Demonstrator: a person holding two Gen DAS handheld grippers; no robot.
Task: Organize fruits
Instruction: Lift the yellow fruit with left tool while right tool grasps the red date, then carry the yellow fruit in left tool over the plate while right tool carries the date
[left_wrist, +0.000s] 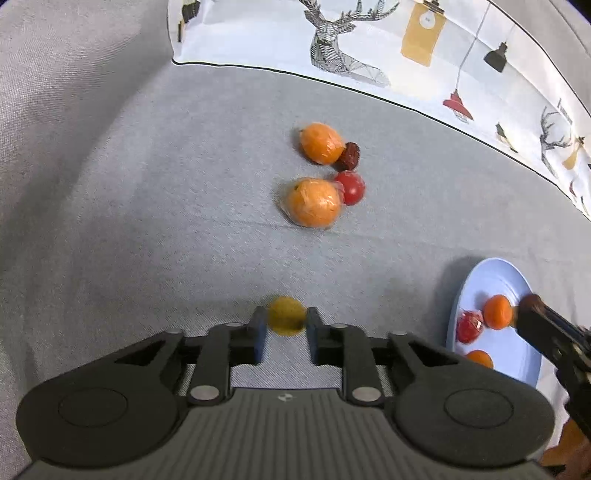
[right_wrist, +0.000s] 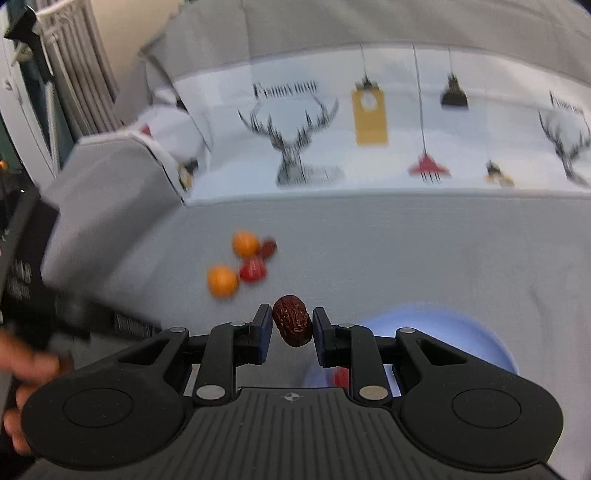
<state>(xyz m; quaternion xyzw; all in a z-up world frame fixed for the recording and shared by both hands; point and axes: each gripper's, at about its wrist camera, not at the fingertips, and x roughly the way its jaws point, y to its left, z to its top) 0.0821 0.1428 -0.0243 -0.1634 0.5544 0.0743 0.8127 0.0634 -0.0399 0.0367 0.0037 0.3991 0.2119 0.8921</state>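
Dried date (right_wrist: 292, 319): held between the blue pads of the right gripper (right_wrist: 290, 328), both pads seen pressed against its sides; it is carried in the air just ahead of the fingers.

Small yellow fruit (left_wrist: 286, 315): seen between the fingertips of the left gripper (left_wrist: 284, 328), at their very ends; the pads appear to touch it on both sides, but whether it is squeezed or only bracketed cannot be told.

Blue plate (left_wrist: 491, 273): lies to the right of the left fingers; below and to the right of the right fingers. Three or four small orange and red fruits are already gathered on it.

Loose cluster: two wrapped oranges (left_wrist: 314, 201), a red fruit (left_wrist: 352, 186) and another date (left_wrist: 351, 155) rest touching one another on the grey cushion (left_wrist: 147, 184), well ahead of the left fingers and ahead-left of the right ones.

Step in hand: judged as carrying the date to the plate while the yellow fruit is being taken up.

Next move: the date is to be brought over a bare part of the plate, lowered close and released gently, since a round fruit may roll off.

Pose: the right gripper is held level above the plate's near edge; the left is tilted down at the cushion.

Backdrop: a printed deer cushion (right_wrist: 369, 129) stands behind.
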